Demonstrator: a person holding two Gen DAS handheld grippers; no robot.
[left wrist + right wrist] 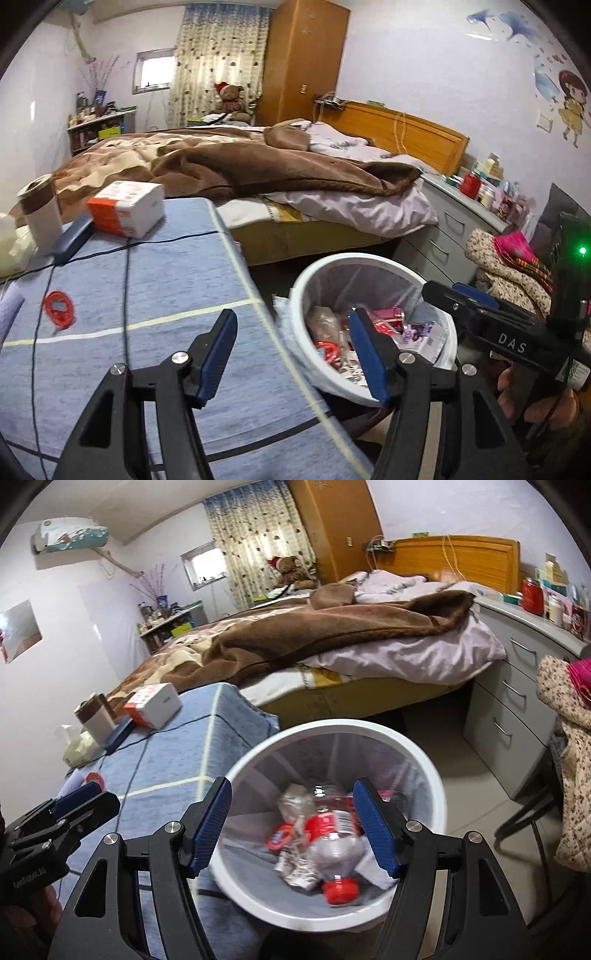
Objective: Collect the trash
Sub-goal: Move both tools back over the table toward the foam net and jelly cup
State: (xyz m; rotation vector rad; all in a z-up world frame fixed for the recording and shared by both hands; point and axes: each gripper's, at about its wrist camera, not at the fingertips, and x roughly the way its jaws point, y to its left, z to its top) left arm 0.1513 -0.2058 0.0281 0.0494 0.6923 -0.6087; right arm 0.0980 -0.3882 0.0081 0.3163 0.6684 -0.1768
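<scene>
A white trash bin point(424, 771) with a clear liner stands on the floor beside a blue-covered table point(173, 760). Inside lie a crushed clear bottle point(332, 845) with a red cap and red label, a red lid and wrappers. My right gripper point(293, 821) is open and empty right above the bin. My left gripper point(293, 349) is open and empty over the table's right edge, next to the bin point(369, 262). The right gripper also shows in the left wrist view point(472, 299). A red round lid point(58, 308) lies on the table at the left.
On the table's far end are an orange-white tissue box point(125, 208), a white cup point(40, 218), a dark blue case point(72, 238) and black cables point(125, 280). A bed point(258, 166) lies behind. Grey drawers point(517, 701) and a chair with clothes point(569, 760) stand right of the bin.
</scene>
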